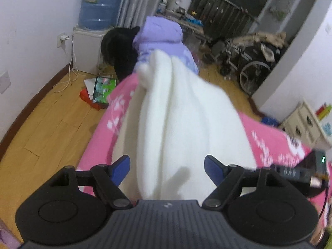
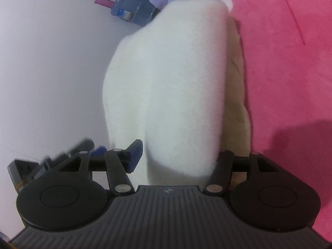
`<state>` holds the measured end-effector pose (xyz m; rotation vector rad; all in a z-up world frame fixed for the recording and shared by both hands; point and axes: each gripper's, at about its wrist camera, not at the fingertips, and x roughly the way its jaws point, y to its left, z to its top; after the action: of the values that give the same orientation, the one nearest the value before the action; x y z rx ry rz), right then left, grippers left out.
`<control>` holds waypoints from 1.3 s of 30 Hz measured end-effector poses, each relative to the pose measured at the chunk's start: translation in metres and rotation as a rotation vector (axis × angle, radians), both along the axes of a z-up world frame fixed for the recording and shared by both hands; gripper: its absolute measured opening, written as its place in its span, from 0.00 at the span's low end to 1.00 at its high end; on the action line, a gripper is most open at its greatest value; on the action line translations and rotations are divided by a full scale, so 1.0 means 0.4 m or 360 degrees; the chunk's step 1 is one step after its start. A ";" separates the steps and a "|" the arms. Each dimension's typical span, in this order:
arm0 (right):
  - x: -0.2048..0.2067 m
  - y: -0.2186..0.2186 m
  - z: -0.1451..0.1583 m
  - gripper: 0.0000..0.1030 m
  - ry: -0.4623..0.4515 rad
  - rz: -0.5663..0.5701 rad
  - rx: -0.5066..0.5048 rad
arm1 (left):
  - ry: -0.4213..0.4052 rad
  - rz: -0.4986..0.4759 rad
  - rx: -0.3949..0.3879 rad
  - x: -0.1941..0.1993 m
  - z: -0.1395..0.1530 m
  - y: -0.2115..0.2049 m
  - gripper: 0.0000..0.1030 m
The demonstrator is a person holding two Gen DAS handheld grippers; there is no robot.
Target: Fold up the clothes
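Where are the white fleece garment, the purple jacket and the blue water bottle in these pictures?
white fleece garment (image 1: 186,124): left wrist view, middle of its draped body.
purple jacket (image 1: 159,35): left wrist view, its puffy upper part.
blue water bottle (image 1: 99,6): left wrist view, its side wall.

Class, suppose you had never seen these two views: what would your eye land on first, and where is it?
A fluffy white garment fills the middle of both views, stretched between the fingers of the left gripper. Under it lies a bright pink bedspread. Beyond, a purple jacket lies at the bed's far end.
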<state>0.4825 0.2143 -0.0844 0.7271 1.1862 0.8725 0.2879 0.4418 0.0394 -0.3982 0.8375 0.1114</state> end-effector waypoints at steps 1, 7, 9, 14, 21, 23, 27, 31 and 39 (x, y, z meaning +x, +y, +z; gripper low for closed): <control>-0.006 -0.007 -0.001 0.57 -0.0001 0.0008 -0.0001 | 0.0016 -0.0020 0.0019 -0.007 -0.006 -0.015 0.77; -0.035 -0.030 -0.006 0.60 -0.0016 0.0065 -0.0026 | 0.0108 -0.0075 0.0184 -0.013 -0.046 -0.078 0.64; -0.045 -0.031 -0.006 0.59 -0.0029 0.0090 -0.0029 | 0.0129 -0.0070 0.0189 -0.020 -0.059 -0.087 0.54; -0.074 -0.019 0.013 0.44 -0.0127 0.0145 -0.0114 | 0.0126 -0.0059 0.0211 -0.047 -0.069 -0.104 0.48; -0.085 -0.022 0.013 0.42 -0.0119 0.0141 -0.0111 | 0.0090 -0.0040 0.0254 -0.058 -0.076 -0.113 0.18; -0.091 -0.021 0.016 0.39 -0.0130 0.0136 -0.0116 | 0.0065 -0.0020 0.0244 -0.066 -0.071 -0.112 0.16; -0.112 -0.021 0.047 0.32 -0.0224 0.0149 -0.0126 | 0.0028 0.0023 0.0225 -0.086 -0.067 -0.106 0.14; -0.131 -0.012 0.064 0.32 -0.0312 0.0184 -0.0157 | 0.0039 0.0056 0.0226 -0.091 -0.091 -0.099 0.14; -0.139 -0.032 0.010 0.54 -0.0246 0.0226 -0.0272 | 0.0049 0.0133 0.0209 -0.107 -0.114 -0.084 0.32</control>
<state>0.4269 0.2015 -0.0804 0.4331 1.1676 0.9155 0.2449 0.4082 -0.0064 -0.3082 0.8392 0.2494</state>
